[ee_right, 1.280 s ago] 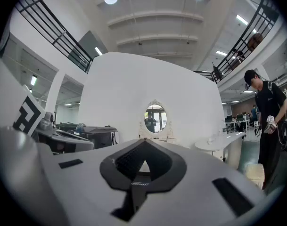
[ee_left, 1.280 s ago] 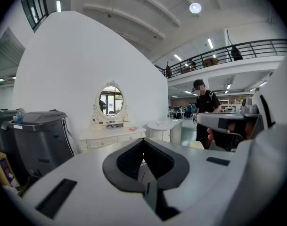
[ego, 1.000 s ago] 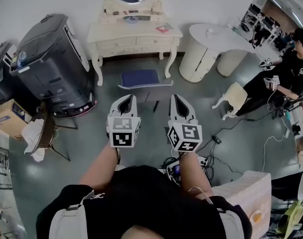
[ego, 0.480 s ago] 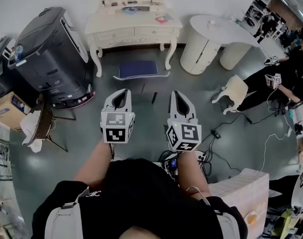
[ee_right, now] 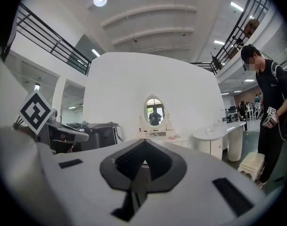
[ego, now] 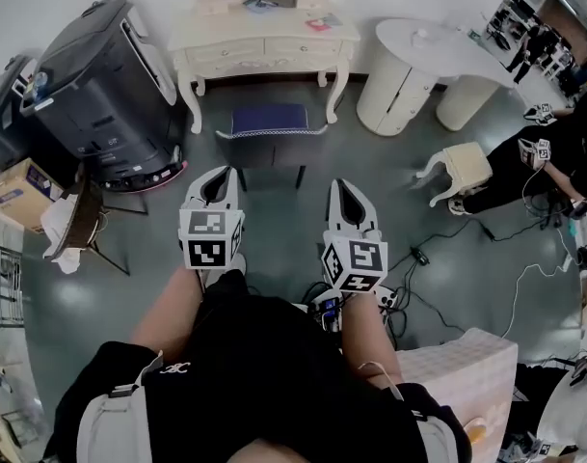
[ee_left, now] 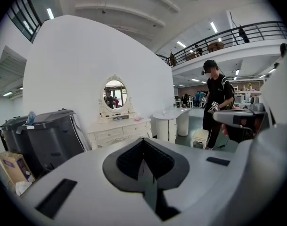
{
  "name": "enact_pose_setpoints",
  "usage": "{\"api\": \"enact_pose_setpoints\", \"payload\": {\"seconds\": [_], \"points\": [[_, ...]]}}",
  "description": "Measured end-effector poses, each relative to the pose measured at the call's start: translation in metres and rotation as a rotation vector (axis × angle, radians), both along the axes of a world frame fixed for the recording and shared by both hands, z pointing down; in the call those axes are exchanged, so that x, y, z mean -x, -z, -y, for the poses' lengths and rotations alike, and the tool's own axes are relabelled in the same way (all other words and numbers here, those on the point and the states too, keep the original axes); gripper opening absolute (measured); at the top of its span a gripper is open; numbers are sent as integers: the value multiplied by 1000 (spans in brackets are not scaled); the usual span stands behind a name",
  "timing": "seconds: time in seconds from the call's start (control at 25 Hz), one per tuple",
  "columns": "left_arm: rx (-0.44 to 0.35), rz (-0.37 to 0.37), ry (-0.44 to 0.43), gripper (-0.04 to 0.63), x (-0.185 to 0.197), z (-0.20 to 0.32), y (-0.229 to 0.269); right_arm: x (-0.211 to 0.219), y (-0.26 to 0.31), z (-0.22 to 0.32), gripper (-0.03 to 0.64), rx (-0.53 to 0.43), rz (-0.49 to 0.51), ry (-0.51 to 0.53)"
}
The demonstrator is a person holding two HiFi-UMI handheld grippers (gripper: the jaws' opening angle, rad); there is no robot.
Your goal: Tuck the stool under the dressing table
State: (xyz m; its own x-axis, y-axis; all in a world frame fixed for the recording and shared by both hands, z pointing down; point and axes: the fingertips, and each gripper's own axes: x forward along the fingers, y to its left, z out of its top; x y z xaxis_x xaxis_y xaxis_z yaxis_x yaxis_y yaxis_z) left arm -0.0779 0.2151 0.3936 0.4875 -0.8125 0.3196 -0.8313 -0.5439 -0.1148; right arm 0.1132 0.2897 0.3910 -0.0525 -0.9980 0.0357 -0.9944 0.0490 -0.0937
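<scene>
The stool, with a dark blue cushion and white trim, stands on the grey floor in front of the cream dressing table, outside its legs. My left gripper and right gripper hover side by side short of the stool, both shut and empty, touching nothing. In the left gripper view the dressing table with its oval mirror stands ahead against the white wall. In the right gripper view the dressing table shows just over the shut jaws; the stool is hidden there.
A large black machine stands left of the table, a cardboard box beyond it. A round white counter sits to the right, with a small cream stool and a seated person. Cables trail across the floor at right.
Both grippers have moved forward and lower toward the stool, the left one shifting left. The stool and dressing table sit higher in the head view. The jaws stay shut.
</scene>
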Motion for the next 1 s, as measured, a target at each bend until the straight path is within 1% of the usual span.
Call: {"api": "enact_pose_setpoints", "payload": {"seconds": [0.08, 0.2, 0.4, 0.6, 0.76, 1.0], "points": [[14, 5, 19, 6, 5, 7, -6, -1, -2, 4, 8, 11, -15, 12], [38, -20, 34, 6, 6, 16, -11, -4, -9, 14, 8, 33, -17, 18], [35, -54, 21, 6, -2, 31, -15, -1, -19, 38, 8, 62, -34, 26], [51, -68, 5, 6, -10, 58, -27, 6, -22, 73, 8, 86, -84, 51], [101, -61, -4, 6, -8, 98, -44, 4, -32, 113, 8, 133, -109, 60], [185, -52, -35, 6, -11, 152, -73, 1, -60, 175, 8, 234, -145, 81]]}}
